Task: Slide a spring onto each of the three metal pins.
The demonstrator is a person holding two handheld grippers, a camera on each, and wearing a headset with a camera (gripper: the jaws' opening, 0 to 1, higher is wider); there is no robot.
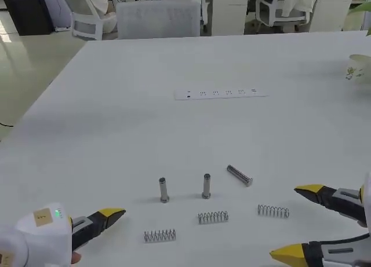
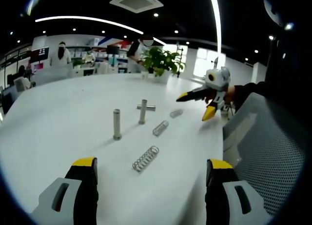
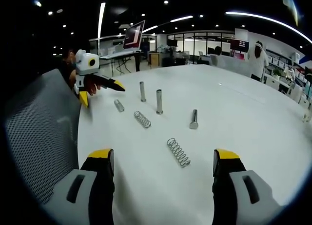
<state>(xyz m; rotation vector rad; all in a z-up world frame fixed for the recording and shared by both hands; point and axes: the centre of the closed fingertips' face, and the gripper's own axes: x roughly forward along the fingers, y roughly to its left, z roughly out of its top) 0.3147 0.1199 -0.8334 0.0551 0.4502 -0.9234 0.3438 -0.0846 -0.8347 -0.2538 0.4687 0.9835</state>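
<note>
Steel cylindrical pins [image 1: 206, 186] and silver coil springs [image 1: 213, 217] sit by the white worktop's [image 1: 174, 58] near edge; left gripper [image 2: 152, 164] and right gripper [image 1: 295, 222] gape empty. Pinched hard, a spring may shoot away.

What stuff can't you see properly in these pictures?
Head view: right gripper, body cut off by the right edge.
Head view: white pot, partly cut off by the right edge.
Head view: power strip, sockets too small to count.
Left gripper view: far-off person, blurred.
</note>
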